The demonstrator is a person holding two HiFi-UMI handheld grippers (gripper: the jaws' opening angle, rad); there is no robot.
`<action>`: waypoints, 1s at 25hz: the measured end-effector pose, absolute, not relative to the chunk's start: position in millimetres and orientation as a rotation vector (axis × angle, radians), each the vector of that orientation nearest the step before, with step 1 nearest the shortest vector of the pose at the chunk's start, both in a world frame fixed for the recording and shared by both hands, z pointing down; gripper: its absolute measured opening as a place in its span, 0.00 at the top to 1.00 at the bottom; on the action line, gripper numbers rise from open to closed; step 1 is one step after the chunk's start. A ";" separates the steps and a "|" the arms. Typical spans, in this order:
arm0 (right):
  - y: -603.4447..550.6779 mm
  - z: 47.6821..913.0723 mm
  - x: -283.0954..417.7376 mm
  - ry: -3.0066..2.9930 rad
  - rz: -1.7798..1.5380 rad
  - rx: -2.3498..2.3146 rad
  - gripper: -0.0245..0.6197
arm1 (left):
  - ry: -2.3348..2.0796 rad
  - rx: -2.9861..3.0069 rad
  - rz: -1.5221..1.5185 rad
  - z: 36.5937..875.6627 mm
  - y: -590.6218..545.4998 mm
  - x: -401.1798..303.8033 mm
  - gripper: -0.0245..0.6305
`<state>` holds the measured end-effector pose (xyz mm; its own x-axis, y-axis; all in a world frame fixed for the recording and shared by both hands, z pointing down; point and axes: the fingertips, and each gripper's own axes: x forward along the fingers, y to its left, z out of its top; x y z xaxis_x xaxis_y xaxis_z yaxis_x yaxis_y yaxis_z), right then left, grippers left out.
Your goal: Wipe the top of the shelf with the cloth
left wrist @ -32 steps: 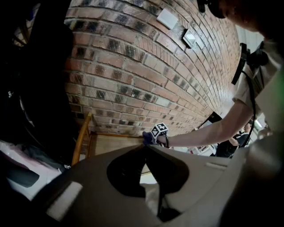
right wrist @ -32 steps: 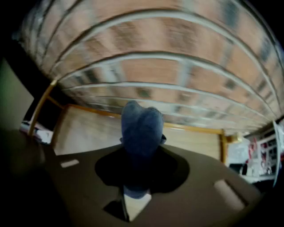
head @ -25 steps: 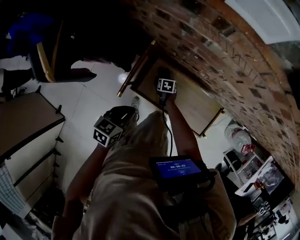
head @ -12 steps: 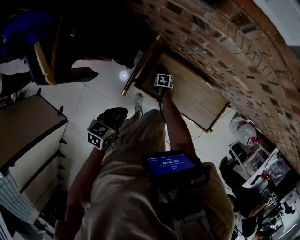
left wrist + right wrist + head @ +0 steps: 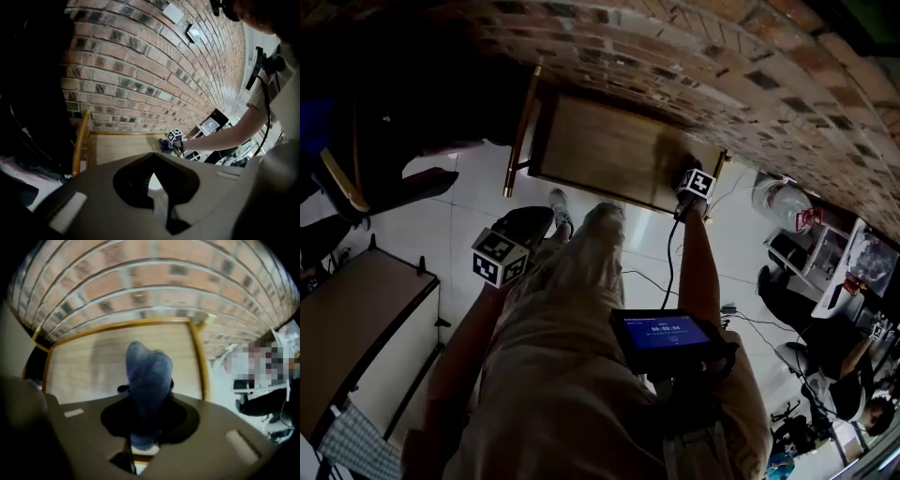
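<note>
Just behind shelf (image 5: 600,150): wall (image 5: 722,56), prob. flush

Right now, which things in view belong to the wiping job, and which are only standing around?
Job: blue cloth, right gripper clamped on it, wooden shelf top.
Not the job: left gripper, empty; brick wall; screen at the person's waist.

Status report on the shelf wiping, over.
Right gripper shut on crumpled blue cloth, at the wooden shelf top's right end. Left gripper shut, empty, away from the shelf. Nothing seen in the way.
</note>
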<state>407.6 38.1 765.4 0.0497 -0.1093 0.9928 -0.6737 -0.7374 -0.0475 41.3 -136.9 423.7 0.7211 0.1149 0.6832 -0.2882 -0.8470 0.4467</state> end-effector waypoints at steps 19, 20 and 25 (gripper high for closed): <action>-186.8 707.9 127.8 -1.431 1.629 1.661 0.81 | -0.184 2.387 0.989 424.1 -132.4 -10.6 0.96; -203.9 710.5 102.5 -1.471 1.623 1.623 0.81 | -0.192 2.386 0.997 425.7 -133.1 -19.6 0.96; -254.9 735.0 18.9 -1.550 1.593 1.466 0.81 | -0.213 2.371 1.060 438.0 -137.7 -58.3 0.96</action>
